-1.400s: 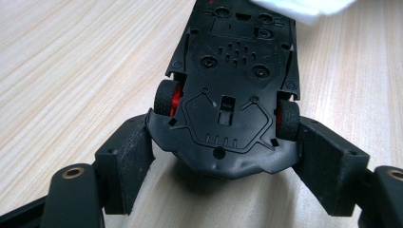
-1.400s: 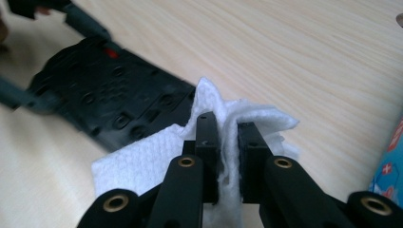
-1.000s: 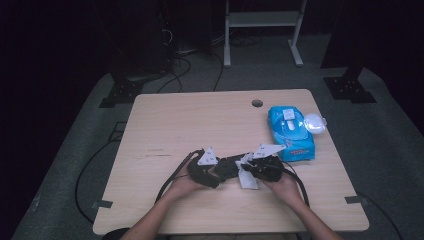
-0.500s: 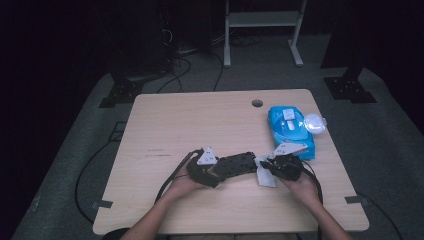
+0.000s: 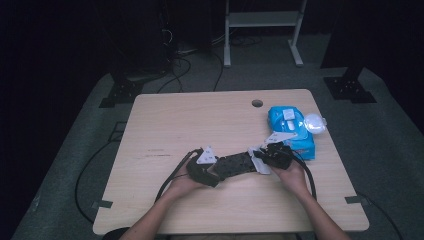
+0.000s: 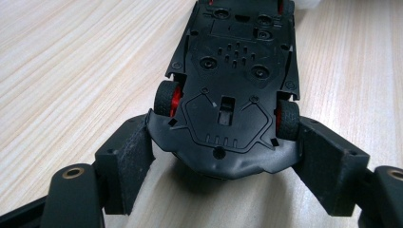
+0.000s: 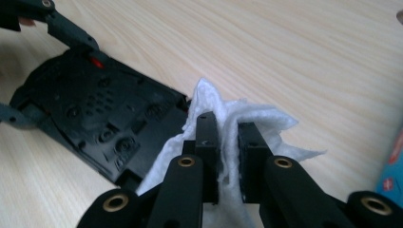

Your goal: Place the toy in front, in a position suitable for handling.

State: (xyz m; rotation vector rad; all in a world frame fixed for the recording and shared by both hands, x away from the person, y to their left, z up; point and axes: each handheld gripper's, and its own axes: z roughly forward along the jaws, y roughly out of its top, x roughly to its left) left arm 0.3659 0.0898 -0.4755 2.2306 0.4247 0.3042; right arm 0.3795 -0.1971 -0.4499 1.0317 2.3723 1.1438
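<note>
Gripping an upturned toy car (image 6: 235, 90) by its end, the left tool (image 5: 216, 170) has its jaws spread about the body, pads pressed to both flanks beside the red-hubbed wheels. The car lies roof-down on the bench (image 5: 200, 120), black underside facing up, near the person's edge. At the car's other end, the right tool (image 7: 227, 142) has its jaws nearly together, pinching a white wet wipe (image 7: 252, 118) whose folds spill out round the pads and touch the car's corner. Past the car on its right, just beyond the right tool, a blue pack of wipes (image 5: 291, 131) lies flat on the bench with its round lid flipped open to the side; I cannot tell what remains inside. Farther off from the car, a small round hole (image 5: 257, 103) sits in the bench near its far edge.
</note>
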